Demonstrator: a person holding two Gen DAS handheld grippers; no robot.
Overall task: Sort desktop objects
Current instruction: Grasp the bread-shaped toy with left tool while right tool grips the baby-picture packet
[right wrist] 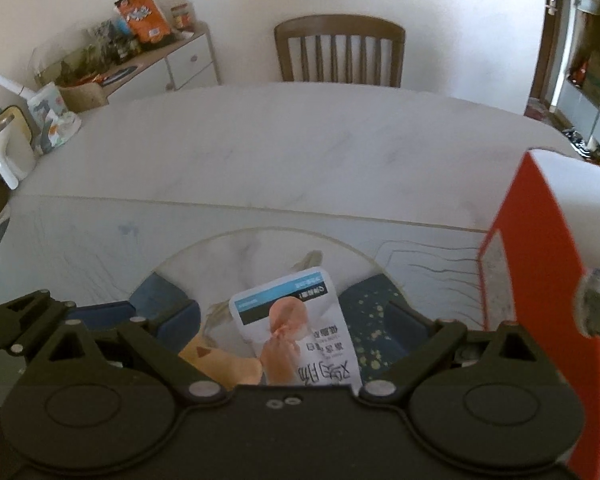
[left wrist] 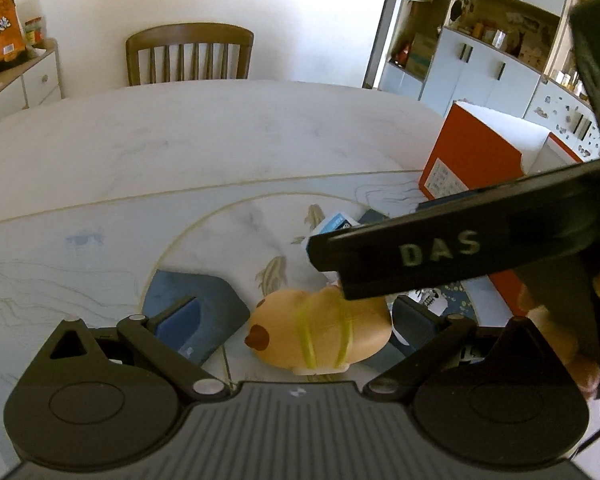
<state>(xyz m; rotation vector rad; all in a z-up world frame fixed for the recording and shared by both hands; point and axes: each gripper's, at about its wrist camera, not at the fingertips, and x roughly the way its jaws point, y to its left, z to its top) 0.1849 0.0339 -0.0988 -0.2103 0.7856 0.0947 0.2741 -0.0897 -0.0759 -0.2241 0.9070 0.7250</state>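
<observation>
In the left wrist view, a tan capybara toy (left wrist: 320,330) with yellow-green bands lies on the white marble table (left wrist: 200,140) between my left gripper's (left wrist: 296,320) blue-padded fingers (left wrist: 180,320), which stand open around it. The right gripper's black body (left wrist: 440,252), marked DAS, crosses above the toy. In the right wrist view, my right gripper (right wrist: 292,320) is open over a white and blue snack packet (right wrist: 300,320) lying flat; the toy's edge (right wrist: 216,360) shows to its left. An orange and white box (left wrist: 480,156) stands at the right, also in the right wrist view (right wrist: 540,280).
A wooden chair (left wrist: 190,54) stands beyond the table's far edge. A sideboard with snack bags (right wrist: 140,12) is at the back left, shelving (left wrist: 500,40) at the back right. A white appliance (right wrist: 8,152) sits off the table's left end.
</observation>
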